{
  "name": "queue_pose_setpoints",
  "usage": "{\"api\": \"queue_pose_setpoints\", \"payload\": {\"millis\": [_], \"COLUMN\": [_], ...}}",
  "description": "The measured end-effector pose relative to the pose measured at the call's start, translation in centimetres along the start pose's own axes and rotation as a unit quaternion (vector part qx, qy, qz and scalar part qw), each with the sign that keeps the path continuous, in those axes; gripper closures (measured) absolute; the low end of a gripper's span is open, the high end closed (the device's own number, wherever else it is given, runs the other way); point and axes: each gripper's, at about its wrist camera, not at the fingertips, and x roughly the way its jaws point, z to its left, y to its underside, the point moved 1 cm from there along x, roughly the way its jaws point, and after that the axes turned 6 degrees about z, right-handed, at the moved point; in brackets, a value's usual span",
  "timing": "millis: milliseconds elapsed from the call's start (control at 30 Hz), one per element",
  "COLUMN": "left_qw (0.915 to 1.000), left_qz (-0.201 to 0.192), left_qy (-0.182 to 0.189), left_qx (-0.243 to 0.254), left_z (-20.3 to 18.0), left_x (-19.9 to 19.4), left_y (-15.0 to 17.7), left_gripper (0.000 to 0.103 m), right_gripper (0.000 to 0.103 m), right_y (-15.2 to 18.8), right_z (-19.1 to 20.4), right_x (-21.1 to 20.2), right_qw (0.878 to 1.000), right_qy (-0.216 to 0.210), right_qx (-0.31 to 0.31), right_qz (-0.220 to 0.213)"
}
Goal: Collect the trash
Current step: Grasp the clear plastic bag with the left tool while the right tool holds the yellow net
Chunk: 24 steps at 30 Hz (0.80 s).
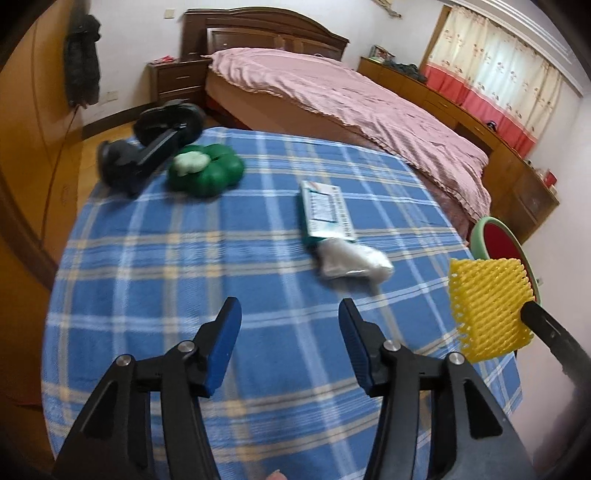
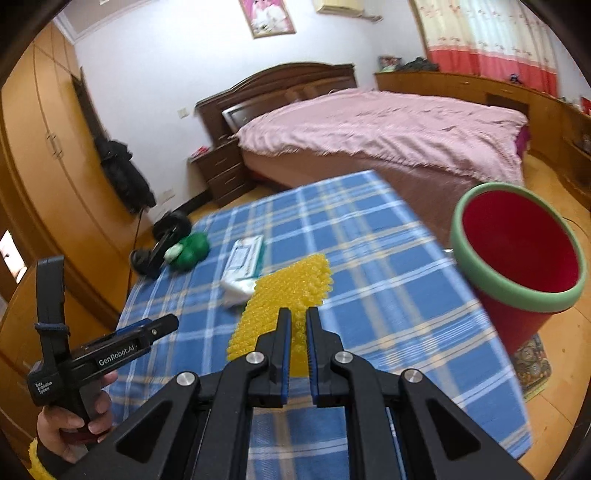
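Pink-covered bed [image 2: 388,125], wooden wardrobe [image 2: 40,147], curtained window [image 2: 491,33].

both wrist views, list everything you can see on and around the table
tablecloth: 1, blue plaid, covering the table
foam net: 1, yellow, held in the right claw above the cloth
box: 1, white and teal, mid table
plastic wrapper: 1, white, touching the box's near end
flower-shaped container: 1, green with a white piece on top, far left of table
bin: 1, red with green rim, off the table's right edge
bed: 1, pink cover, behind the table
left claw: open, empty
right claw: shut on foam net
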Motion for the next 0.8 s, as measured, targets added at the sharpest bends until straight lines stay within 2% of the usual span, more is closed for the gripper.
{"api": "queue_pose_setpoints", "payload": {"millis": [267,367,433,633,800], "left_qw": [0.9992,0.9979,0.9967,0.9930,0.9931], "left_qz": [0.003,0.000,0.001,0.008,0.019], "left_qy": [0.014,0.003,-0.004,-0.030,-0.041], "left_qx": [0.038,0.065,0.081,0.114,0.108], "left_z": [-3.3,-4.8,-5.8,-7.9,-8.0], "left_x": [2.2,3.3,4.2,6.8,8.3], "left_y": [-1.6,-2.0,-2.1,-2.5,-2.8], "left_gripper": [0.045,0.040,0.029,0.029,0.029], "right_gripper": [0.094,0.094,0.094,0.093,0.093], "right_y": [-0.6,-0.5,-0.4,-0.4,-0.6], "right_z": [-3.4,-4.6,-5.3,-7.1,-8.5], "right_x": [-0.7,-0.8,-0.8,-0.8,-0.8], "right_qw": [0.999,0.998,0.998,0.996,0.994], "right_qy": [0.020,0.024,0.028,0.036,0.039], "right_qx": [0.035,0.051,0.061,0.084,0.101], "right_qz": [-0.018,-0.018,-0.017,-0.016,-0.014]}}
